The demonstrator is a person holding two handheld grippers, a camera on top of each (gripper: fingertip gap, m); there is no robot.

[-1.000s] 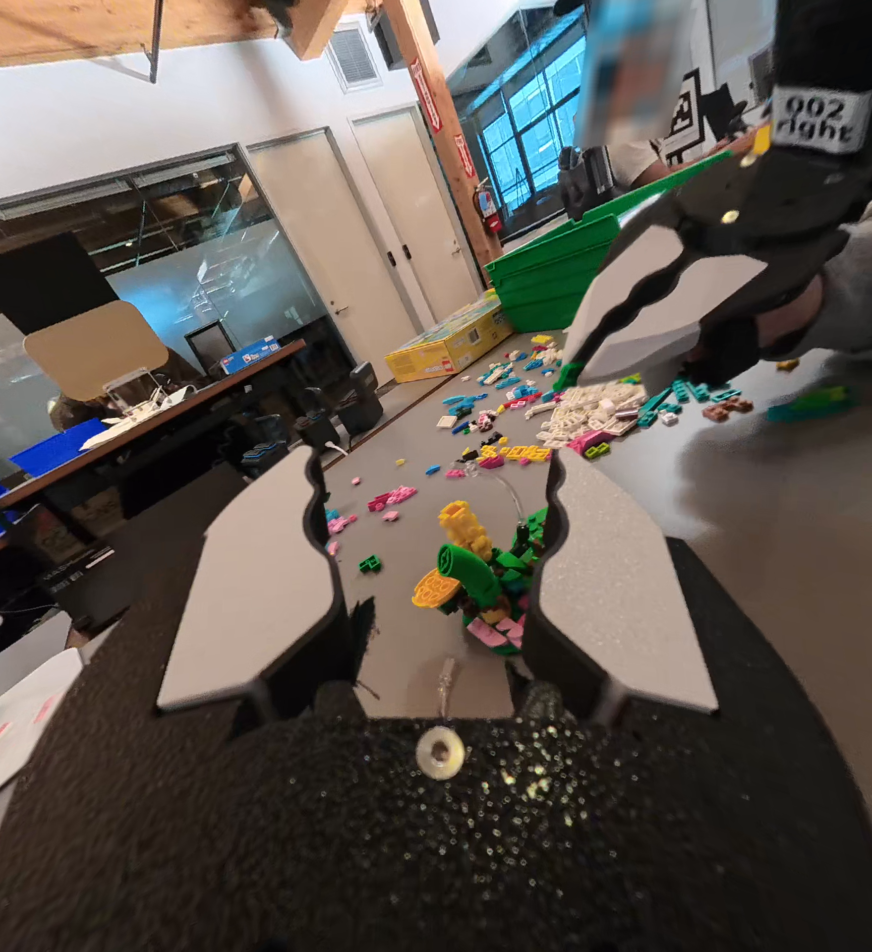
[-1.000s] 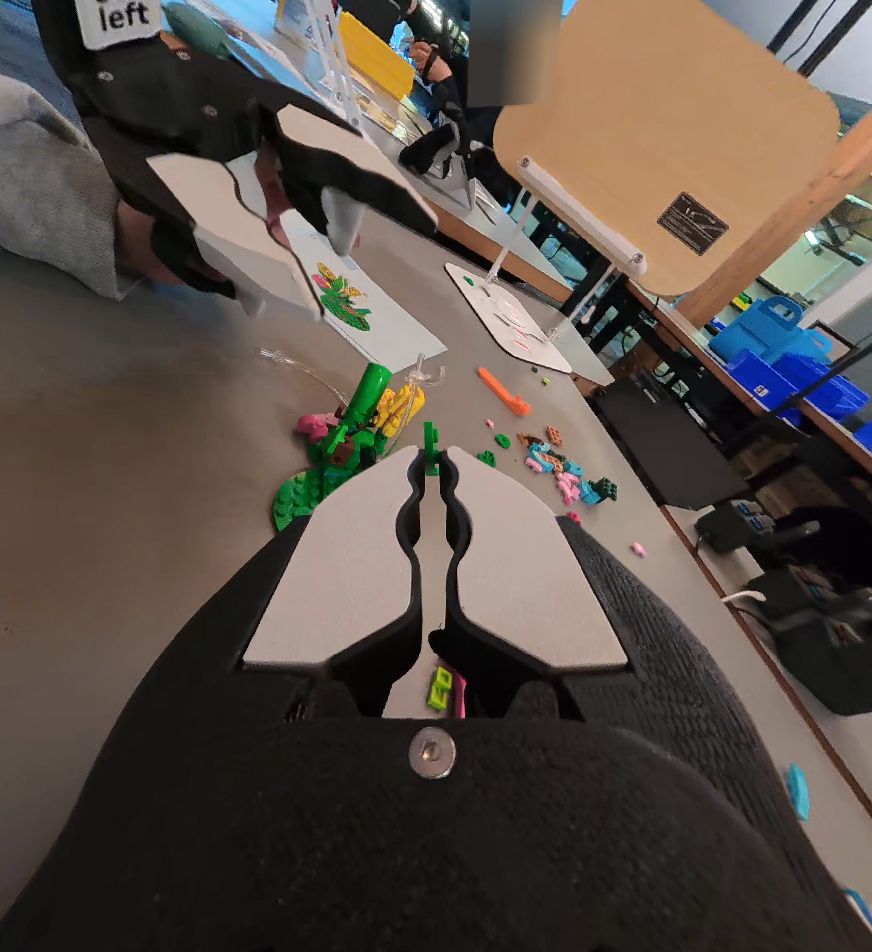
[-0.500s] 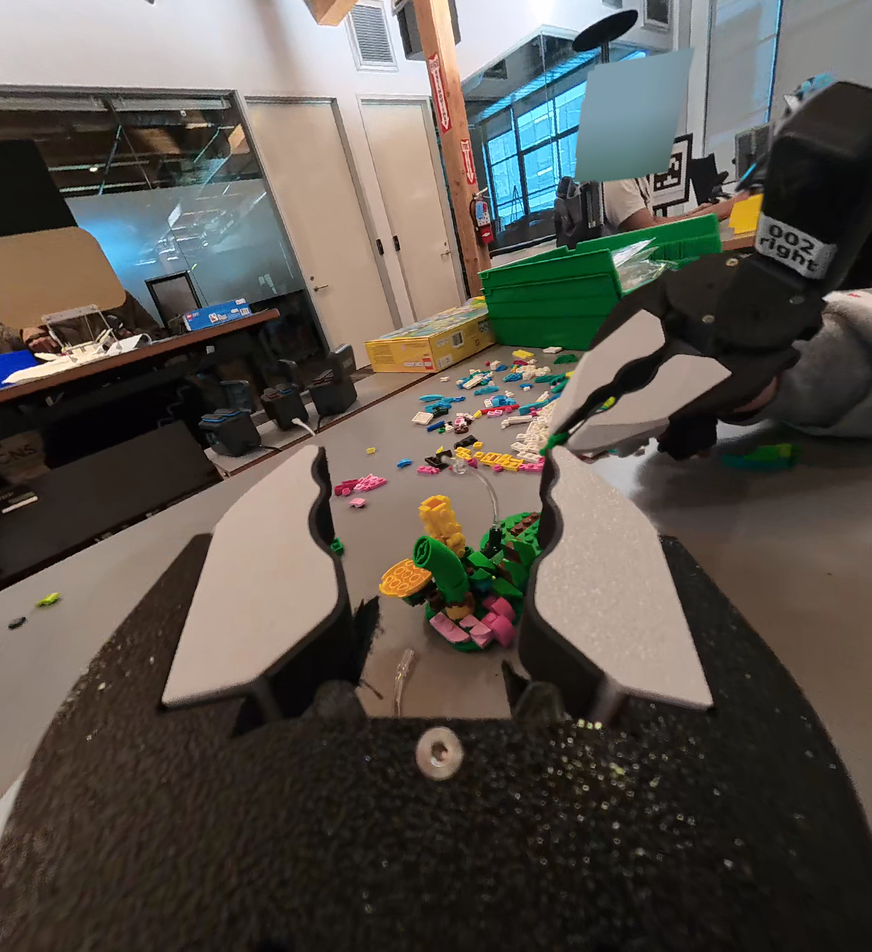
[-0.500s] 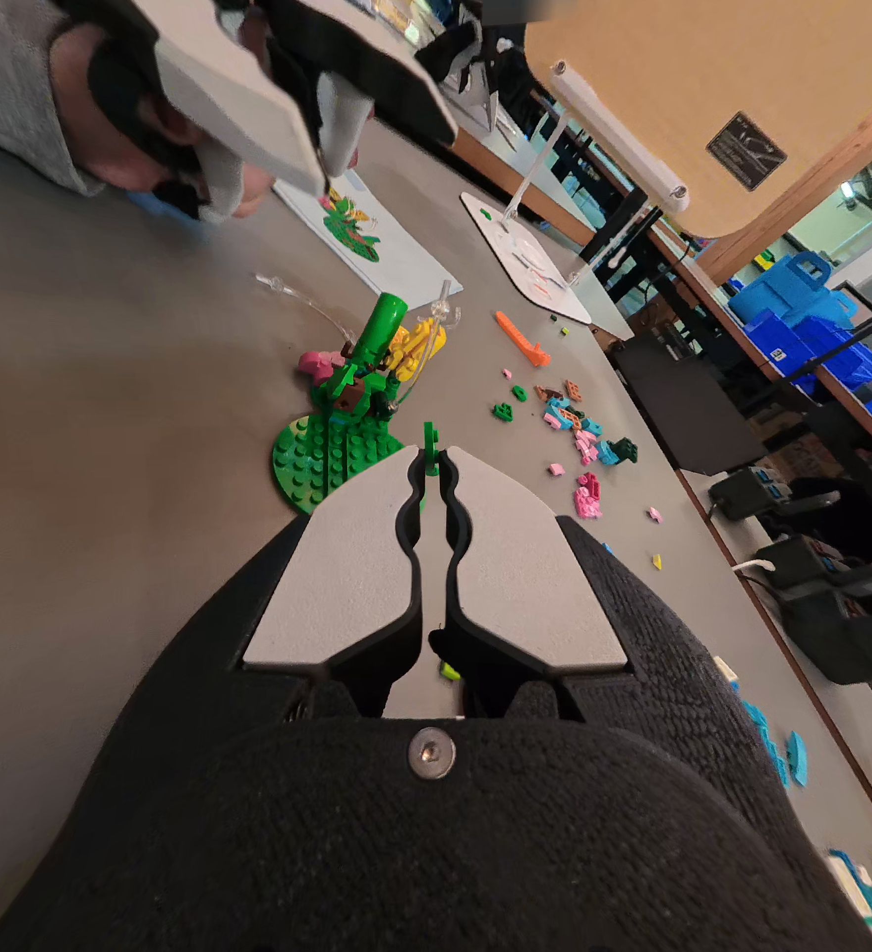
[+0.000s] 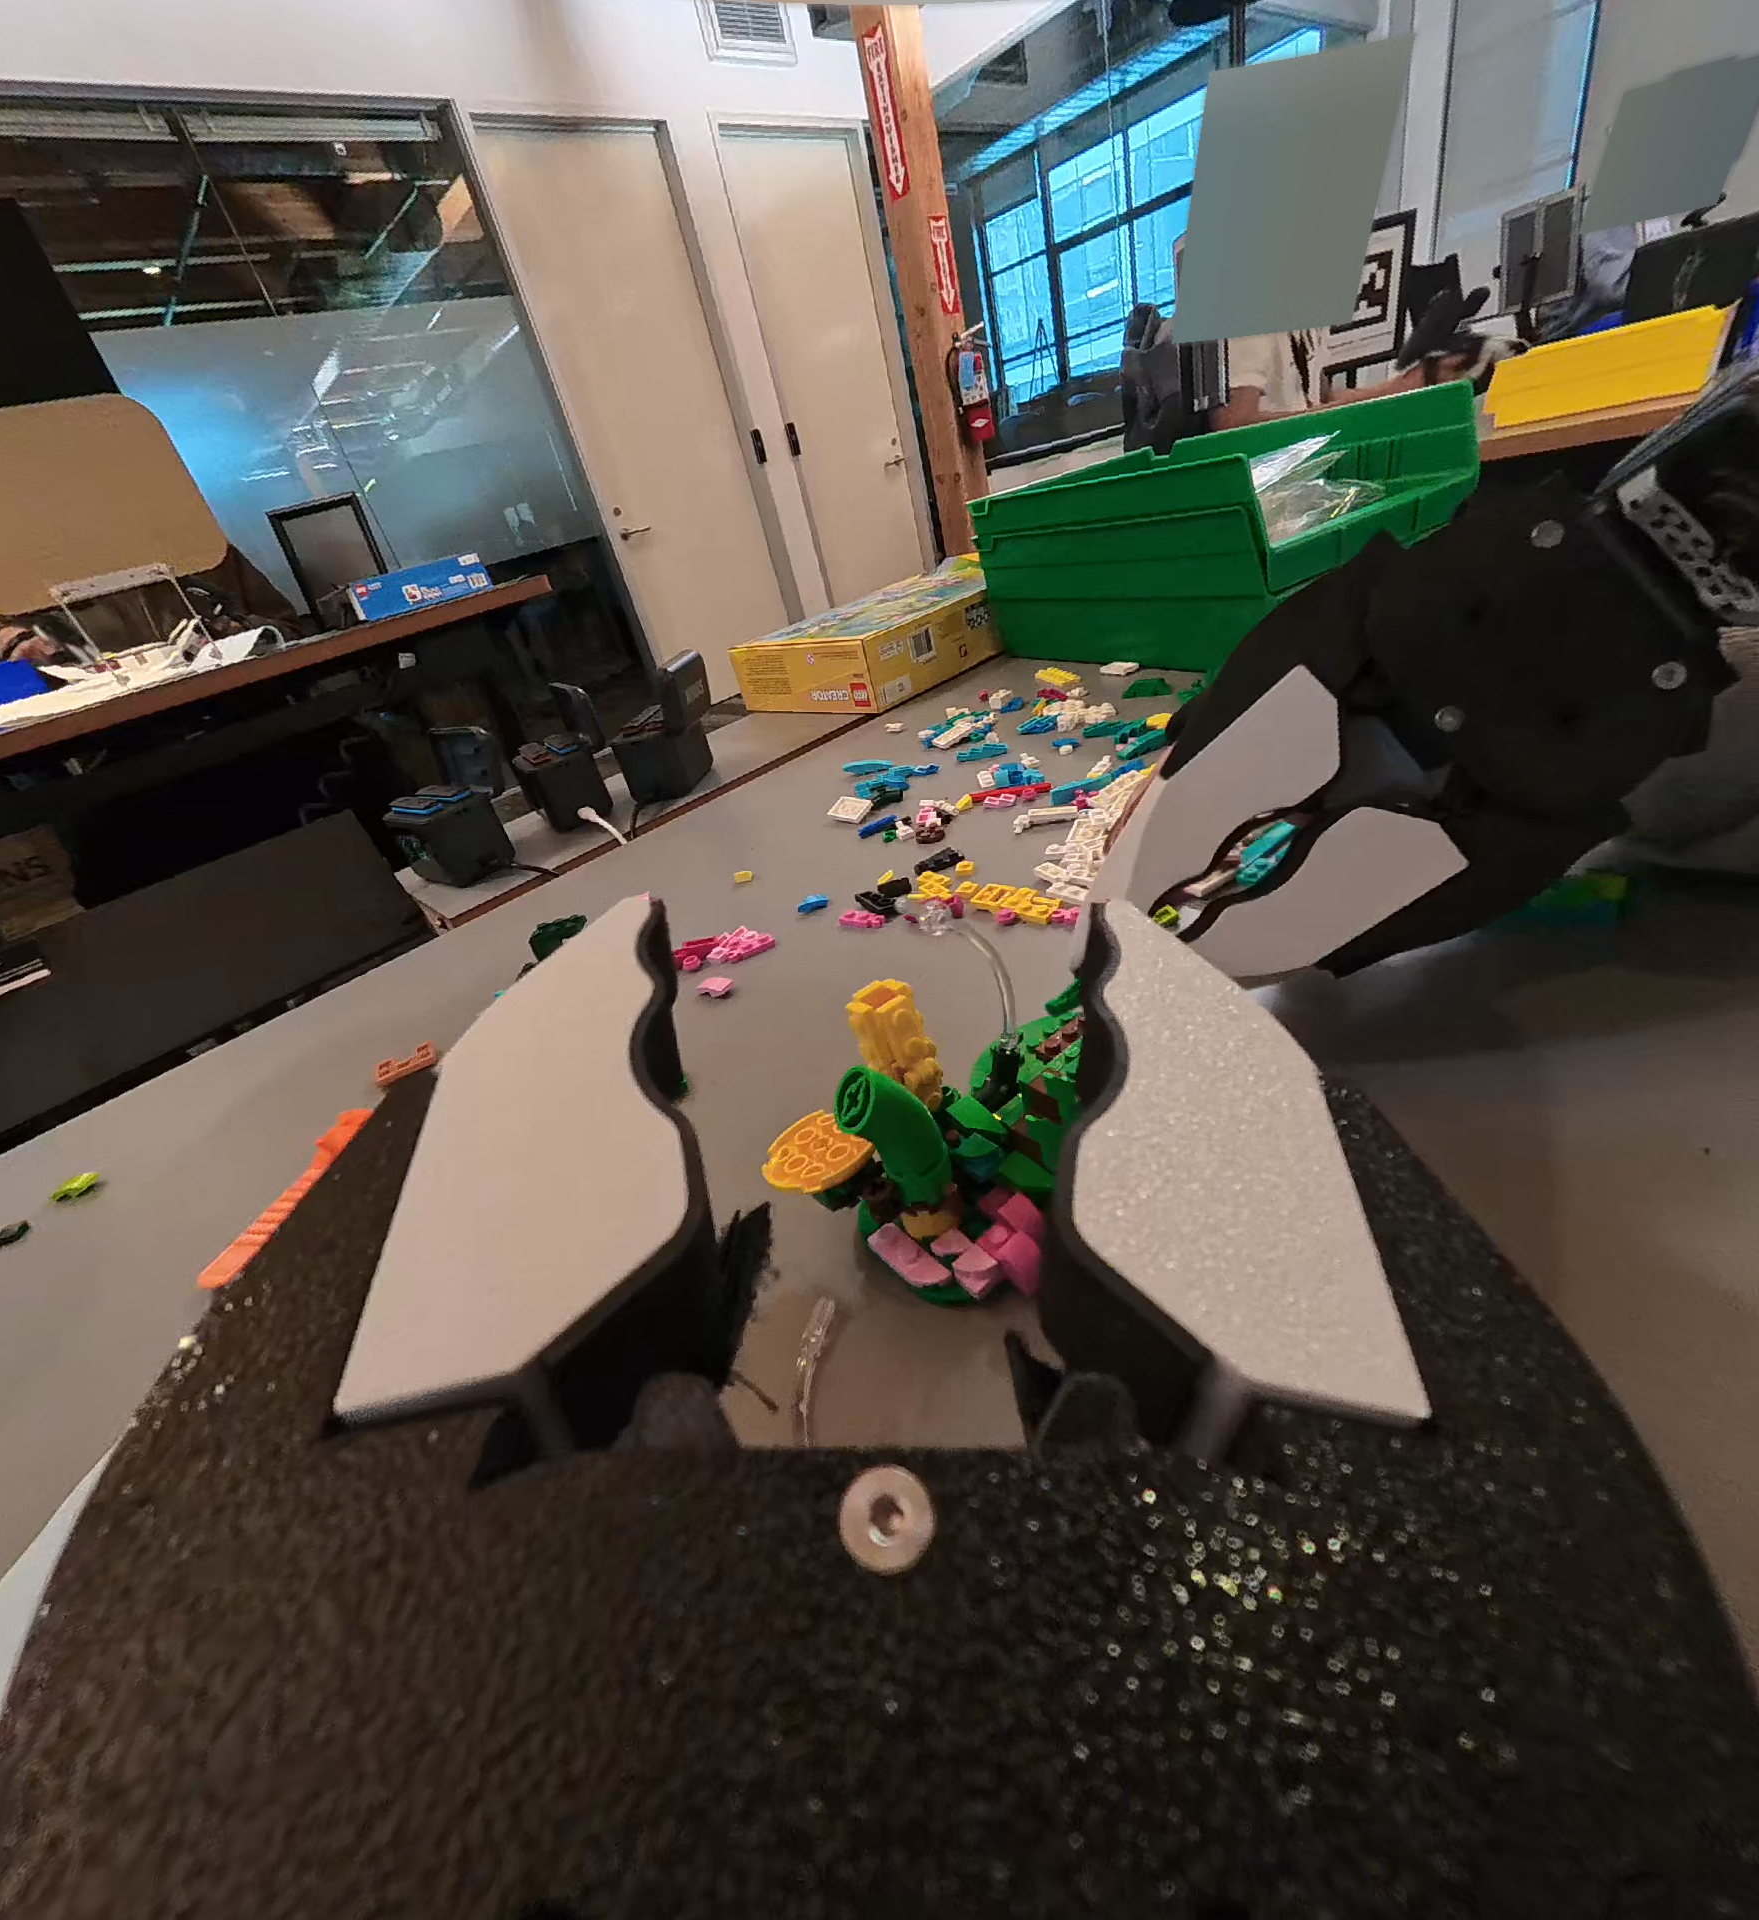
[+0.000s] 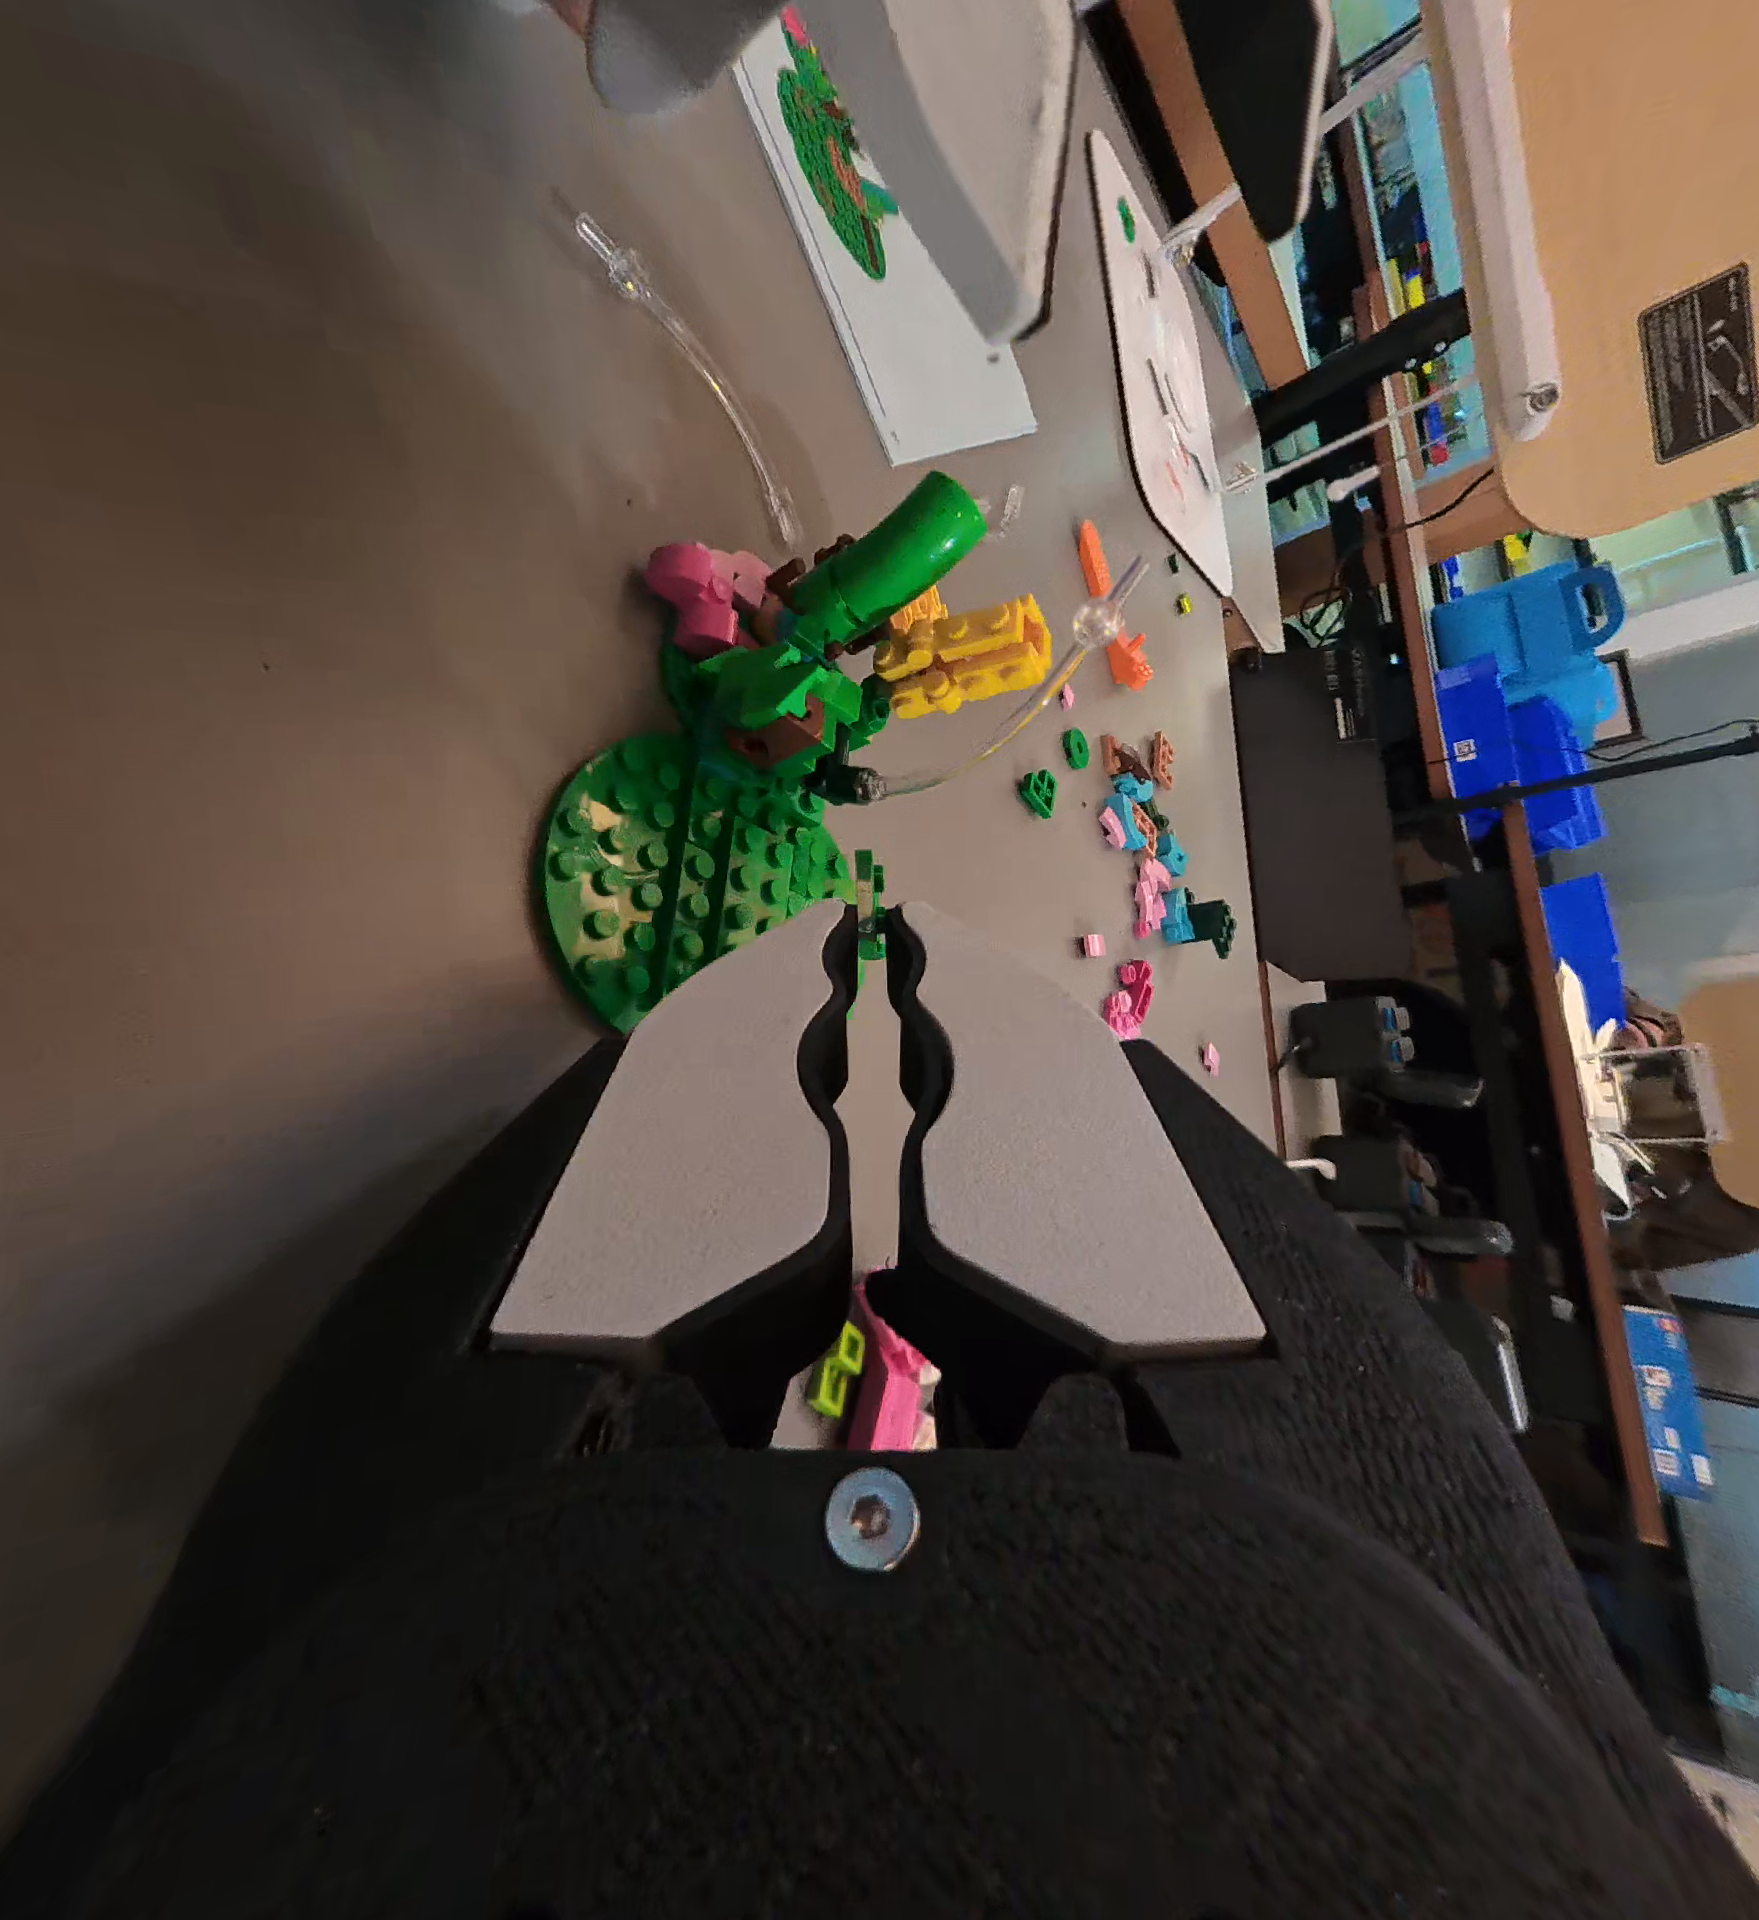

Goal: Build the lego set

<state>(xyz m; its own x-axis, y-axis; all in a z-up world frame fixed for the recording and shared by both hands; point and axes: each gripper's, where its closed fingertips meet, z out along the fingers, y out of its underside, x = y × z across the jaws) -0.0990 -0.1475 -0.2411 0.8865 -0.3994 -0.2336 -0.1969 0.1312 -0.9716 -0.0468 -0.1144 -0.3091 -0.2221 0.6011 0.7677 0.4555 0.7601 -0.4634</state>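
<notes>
A small brick model (image 5: 916, 1153) stands on the grey table (image 5: 1529, 1195): a green round baseplate (image 6: 646, 862) with a green tube, yellow bricks, pink bricks and a clear curved rod. My left gripper (image 5: 870, 935) is open around the model. Its left finger (image 5: 563, 1091) stands apart from the model, and its right finger (image 5: 1197, 1122) hides the model's right side. My right gripper (image 6: 873, 920) is shut on a small green piece (image 6: 864, 888), held at the baseplate's edge. In the left wrist view the right gripper (image 5: 1161, 920) is just beyond my right finger.
Loose bricks (image 5: 1010, 790) litter the table behind the model, in front of a yellow box (image 5: 854, 665) and green bins (image 5: 1218, 540). An orange brick separator (image 5: 283, 1205) lies to the left. A booklet (image 6: 885, 270), a clear tube (image 6: 688, 353) and small bricks (image 6: 1155, 862) lie near the model. Some 10 cm of space lies between my two pairs of fingers.
My left gripper has come down around the model and its jaws have narrowed a little. My right gripper has rolled and moved up to the baseplate, still shut on the green piece.
</notes>
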